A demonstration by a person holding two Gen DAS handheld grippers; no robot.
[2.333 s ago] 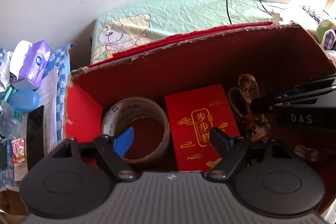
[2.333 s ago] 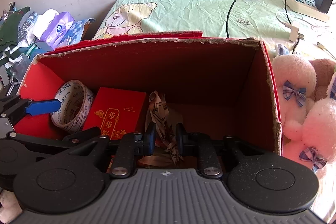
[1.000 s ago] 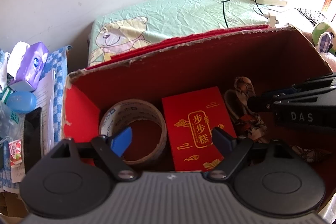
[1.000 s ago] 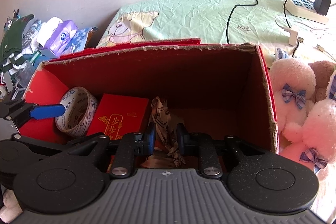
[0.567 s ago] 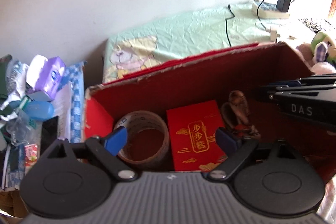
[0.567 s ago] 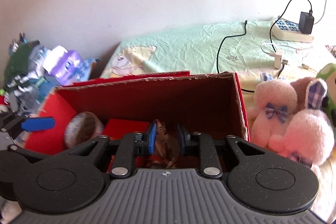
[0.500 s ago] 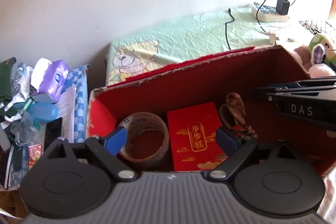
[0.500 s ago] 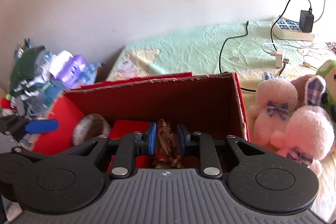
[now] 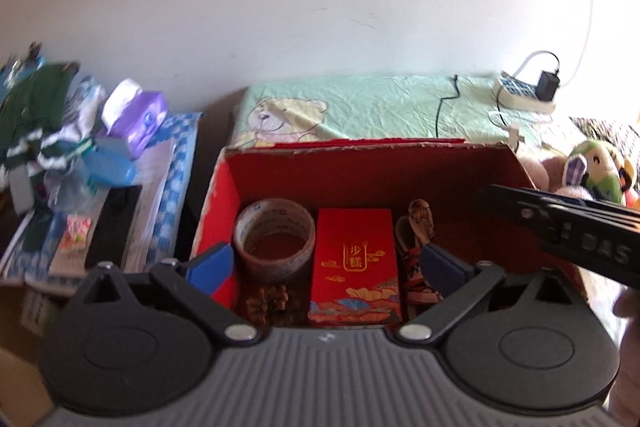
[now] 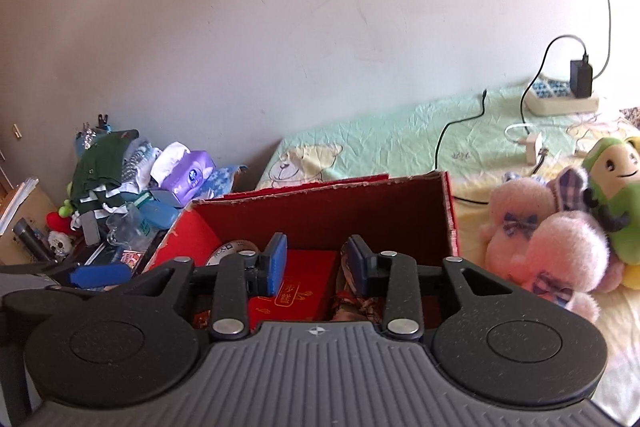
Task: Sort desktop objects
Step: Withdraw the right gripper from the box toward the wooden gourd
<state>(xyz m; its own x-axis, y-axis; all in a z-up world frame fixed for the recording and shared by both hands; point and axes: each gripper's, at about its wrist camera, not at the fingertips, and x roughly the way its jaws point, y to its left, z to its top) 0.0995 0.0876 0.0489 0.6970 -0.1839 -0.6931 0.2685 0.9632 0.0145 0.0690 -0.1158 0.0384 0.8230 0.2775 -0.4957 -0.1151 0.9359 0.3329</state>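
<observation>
White wall fills the upper half of both views, and below it lies a pale green sheet (image 9: 380,107) with a bear print. In front of the sheet stands the red cardboard box (image 9: 360,163), in the centre of the left wrist view.

Compared with one second ago, both cameras now sit higher and further back from the box: more wall is visible and the box looks smaller. The right gripper (image 10: 314,263), which a moment ago was nearly closed low over the patterned ribbon (image 9: 420,231), now has its fingers clearly apart and nothing between them. The left gripper (image 9: 326,263) is wide open, as it was before, and it holds nothing.

Inside the box, the tape roll (image 9: 274,237) lies at the left, the red envelope (image 9: 354,259) in the middle, and the ribbon just beside it on the right. A pine cone (image 9: 270,301) lies at the lower edge, in front of the tape.

I judge that the ribbon has just been put in place and released, so this step is finished. The clutter (image 10: 132,195) at the left of the box, with the purple tissue pack (image 10: 188,179), seems not sorted yet. The pink plush toys (image 10: 552,239) lie on the right.
</observation>
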